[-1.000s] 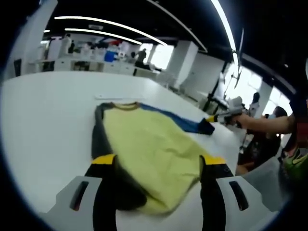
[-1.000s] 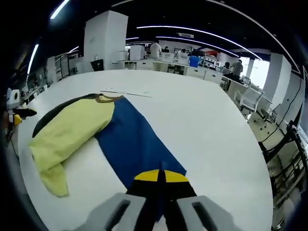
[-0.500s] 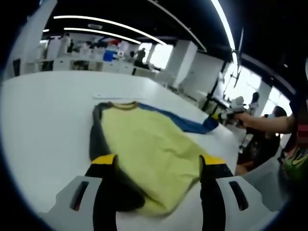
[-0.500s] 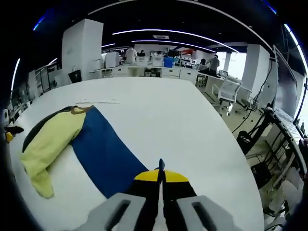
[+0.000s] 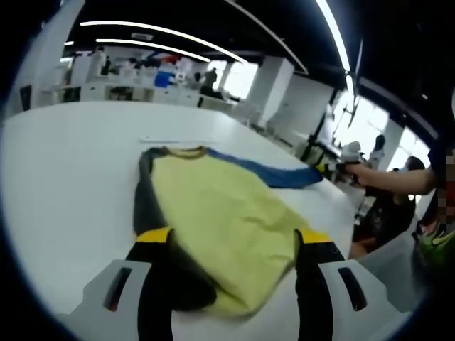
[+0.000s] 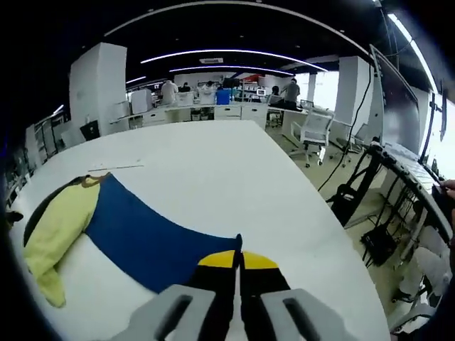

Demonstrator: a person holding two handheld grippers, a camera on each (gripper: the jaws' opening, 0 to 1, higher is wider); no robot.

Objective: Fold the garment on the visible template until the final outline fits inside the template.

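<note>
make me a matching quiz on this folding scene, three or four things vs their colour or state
Things:
1. left hand-held gripper
2. right hand-held gripper
3. stretched sleeve
4. garment body

States:
a. blue
b. jaws shut on fabric
c. yellow
d. jaws apart over the garment

Pairs: 1-d, 2-b, 3-a, 4-c

The garment (image 5: 213, 213) lies flat on the surface (image 5: 64, 163). In the left gripper view, the left claw (image 5: 231, 238) sits at the garment's near hem, its two jaws apart over the fabric. One sleeve (image 6: 146, 238) extends sideways to the right claw (image 6: 237, 257), jaws closed on its end. Workbenches (image 6: 213, 110) and chairs (image 6: 313, 131) stand behind the surface.
</note>
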